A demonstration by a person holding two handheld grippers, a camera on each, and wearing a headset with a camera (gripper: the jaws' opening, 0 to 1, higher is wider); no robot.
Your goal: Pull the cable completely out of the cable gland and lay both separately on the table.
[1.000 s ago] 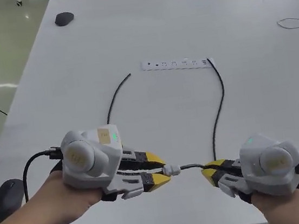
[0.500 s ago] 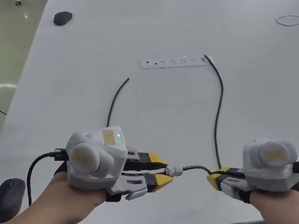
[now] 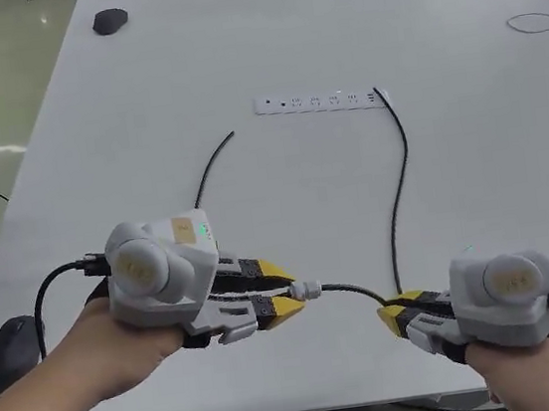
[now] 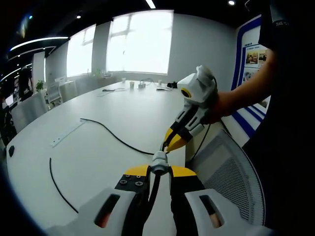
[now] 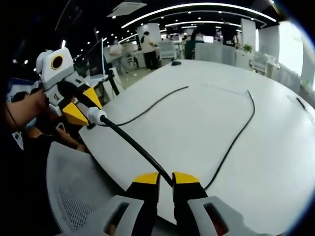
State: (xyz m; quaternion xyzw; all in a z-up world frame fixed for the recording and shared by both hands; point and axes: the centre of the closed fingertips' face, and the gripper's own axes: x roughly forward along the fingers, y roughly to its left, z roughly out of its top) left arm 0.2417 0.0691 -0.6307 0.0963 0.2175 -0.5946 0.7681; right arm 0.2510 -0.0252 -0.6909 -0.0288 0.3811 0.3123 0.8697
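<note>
A small white cable gland [image 3: 305, 290] is pinched in the yellow tips of my left gripper [image 3: 284, 299], above the table's near edge. A black cable [image 3: 350, 291] runs from the gland rightward to my right gripper [image 3: 388, 315], which is shut on it. In the left gripper view the gland [image 4: 159, 161] sits between my own jaws, with the right gripper [image 4: 173, 142] just beyond. In the right gripper view the cable [image 5: 133, 145] stretches from my right gripper [image 5: 166, 178] up to the gland [image 5: 96, 116] at the left gripper [image 5: 81, 105].
A white power strip [image 3: 317, 102] lies mid-table with its black cord [image 3: 399, 180] curving toward me. A loose black cable [image 3: 212, 168] lies left of centre. One mouse [image 3: 109, 21] rests far back, another [image 3: 7, 351] by my left arm.
The two grippers have drawn apart, the right one moving right and toward me. A longer stretch of black cable now shows between gland and right gripper.
</note>
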